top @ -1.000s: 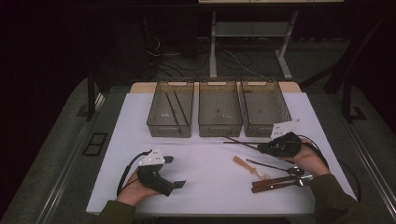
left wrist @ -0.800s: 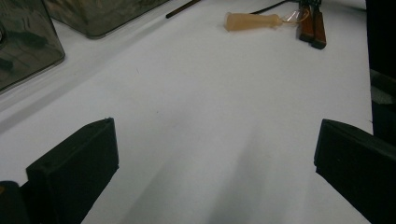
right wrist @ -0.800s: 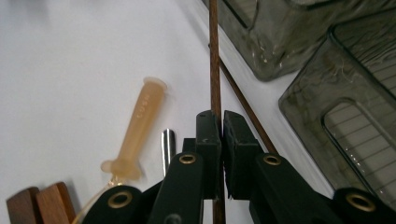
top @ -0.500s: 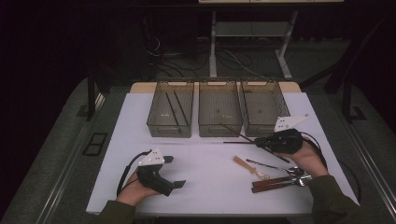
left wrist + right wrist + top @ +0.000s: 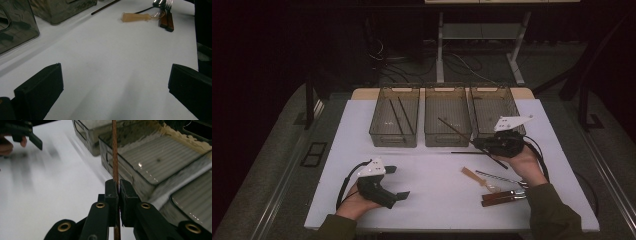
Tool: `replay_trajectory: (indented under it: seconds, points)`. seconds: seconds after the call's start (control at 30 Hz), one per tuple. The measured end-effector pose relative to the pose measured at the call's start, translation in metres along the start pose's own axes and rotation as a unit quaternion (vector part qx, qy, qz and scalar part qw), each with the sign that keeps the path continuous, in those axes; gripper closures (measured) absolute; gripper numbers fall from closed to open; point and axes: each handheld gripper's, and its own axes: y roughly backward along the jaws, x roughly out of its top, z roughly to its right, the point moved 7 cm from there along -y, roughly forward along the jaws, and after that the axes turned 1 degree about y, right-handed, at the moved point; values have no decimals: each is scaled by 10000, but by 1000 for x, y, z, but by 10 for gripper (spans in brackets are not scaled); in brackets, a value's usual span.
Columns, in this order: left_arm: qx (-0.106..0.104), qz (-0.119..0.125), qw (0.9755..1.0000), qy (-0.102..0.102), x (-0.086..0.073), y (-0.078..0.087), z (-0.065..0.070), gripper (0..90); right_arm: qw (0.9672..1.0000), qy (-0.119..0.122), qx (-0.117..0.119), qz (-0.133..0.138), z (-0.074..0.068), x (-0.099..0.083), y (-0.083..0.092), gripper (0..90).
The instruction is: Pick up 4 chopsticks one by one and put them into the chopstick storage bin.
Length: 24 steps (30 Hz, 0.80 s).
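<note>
Right gripper [image 5: 119, 187]: fingers closed tight on a brown chopstick [image 5: 457, 131], clamped near one end. The stick slants up-left over the middle bin [image 5: 447, 117], clear of the worktop [image 5: 432, 200]. Right hand [image 5: 519, 160] is raised just in front of the right bin [image 5: 492, 107].

Left gripper [image 5: 394, 182]: fingers wide open, holding nothing, left hand [image 5: 357, 200] resting low on the worktop.

A second chopstick [image 5: 469, 153] lies flat by the bins. Right gripper view is motion-blurred at left; the stick's far end is cut off there.
</note>
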Motion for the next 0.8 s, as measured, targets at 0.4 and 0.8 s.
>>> replay_trajectory:
  seconds: [0.4, 0.8]
  points:
    - [-28, 1, 10000, -7, 0, 0, 1, 0, 9999, -123, -88, -10, -4, 32, -34, 856]
    - [-44, 60, 10000, -2, 2, 1, 0, 0, 9993, -260, -263, 6, -6, 72, -61, 856]
